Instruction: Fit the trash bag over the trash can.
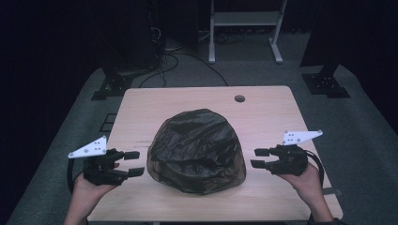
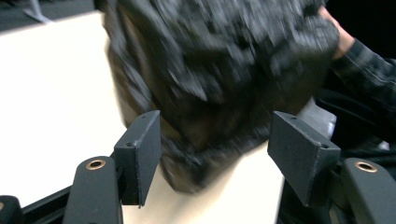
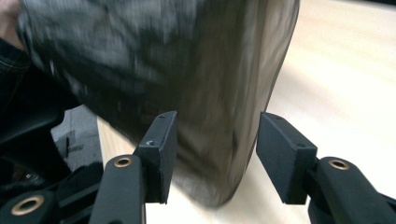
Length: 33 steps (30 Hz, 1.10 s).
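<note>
A dark, crumpled plastic bag (image 1: pixel 197 150) lies heaped in a dome at the middle of the light wooden table (image 1: pixel 263 112). My left gripper (image 1: pixel 136 163) hovers just off the bag's left edge, jaws apart and pointing at it, with nothing pressed between them. On the opposite side my right gripper (image 1: pixel 256 158) faces the bag's right edge, also open and clear of it. In the left gripper view the blurred bag (image 2: pixel 219 70) stands beyond the open left gripper (image 2: pixel 217 128). The right gripper view has the bag (image 3: pixel 187 60) beyond the open right gripper (image 3: pixel 218 126).
A round cable hole (image 1: pixel 240 98) sits near the table's far edge. Behind the table are a white metal frame (image 1: pixel 244 28), floor cables (image 1: pixel 173 61) and dark stand bases (image 1: pixel 324 84). A checked sleeve (image 2: pixel 364 60) is visible past the bag.
</note>
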Available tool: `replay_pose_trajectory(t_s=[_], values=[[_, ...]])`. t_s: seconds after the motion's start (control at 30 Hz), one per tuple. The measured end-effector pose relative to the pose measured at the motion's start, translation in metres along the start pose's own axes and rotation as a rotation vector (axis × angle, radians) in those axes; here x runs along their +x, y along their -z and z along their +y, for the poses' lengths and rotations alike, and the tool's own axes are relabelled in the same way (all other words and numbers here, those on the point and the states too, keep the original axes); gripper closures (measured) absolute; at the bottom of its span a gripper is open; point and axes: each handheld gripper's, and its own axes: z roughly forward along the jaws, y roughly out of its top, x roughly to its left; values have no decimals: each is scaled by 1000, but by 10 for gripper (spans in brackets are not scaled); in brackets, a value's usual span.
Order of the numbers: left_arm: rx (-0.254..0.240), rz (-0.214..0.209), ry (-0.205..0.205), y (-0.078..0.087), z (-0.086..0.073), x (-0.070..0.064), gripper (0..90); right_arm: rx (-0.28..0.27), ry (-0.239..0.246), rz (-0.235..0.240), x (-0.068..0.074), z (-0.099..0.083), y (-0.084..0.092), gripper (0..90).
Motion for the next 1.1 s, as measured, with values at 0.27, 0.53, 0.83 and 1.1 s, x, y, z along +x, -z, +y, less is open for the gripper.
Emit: replay_pose_trajectory(t_s=[0.27, 0.53, 0.83, 1.1], values=[[-66, 11, -23, -21, 43, 29, 341, -64, 37, -8, -5, 40, -5, 483], [-57, 12, -42, -59, 76, 55, 386, -78, 51, 3, -16, 70, -23, 492], [28, -33, -41, -103, 94, 73, 491, -78, 64, 25, -13, 78, -36, 495], [32, 2, -72, -119, 98, 80, 899, -77, 64, 21, -13, 78, -37, 491]])
